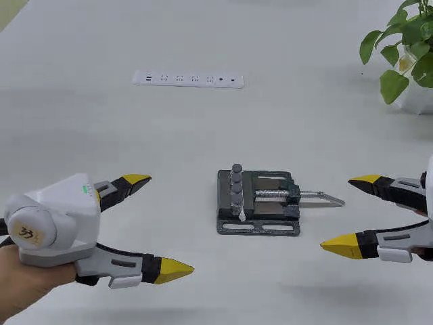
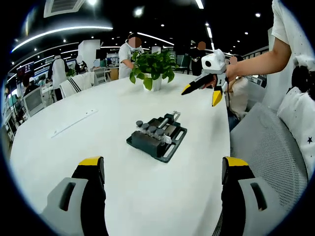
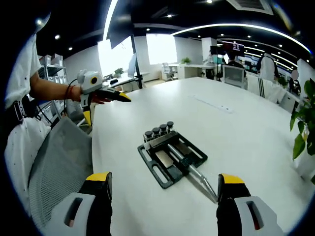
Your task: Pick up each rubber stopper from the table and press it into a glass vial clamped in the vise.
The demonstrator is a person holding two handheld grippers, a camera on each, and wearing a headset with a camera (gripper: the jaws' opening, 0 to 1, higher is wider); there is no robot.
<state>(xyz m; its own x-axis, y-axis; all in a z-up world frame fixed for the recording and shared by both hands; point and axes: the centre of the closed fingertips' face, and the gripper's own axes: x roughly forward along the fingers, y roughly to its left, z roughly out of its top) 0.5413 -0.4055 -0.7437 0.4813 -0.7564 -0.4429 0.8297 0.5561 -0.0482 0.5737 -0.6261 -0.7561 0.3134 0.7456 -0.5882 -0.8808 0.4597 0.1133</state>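
Left gripper and right gripper hang with jaws apart on either side of the vise, well clear of it. The vials stand in a row in the vise, mid-worktop. Four seem to carry dark stoppers; the near one looks pale, perhaps open. Any press should go straight down and gently, so the glass doesn't tip.

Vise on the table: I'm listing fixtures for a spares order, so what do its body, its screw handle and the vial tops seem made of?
Vise body: dark, matte, likely painted or cast metal; no gleam. Screw handle: bare silvery metal, bright, with a visible thread. Vial tops: dull dark grey, probably rubber; the glass beneath is too small to judge.
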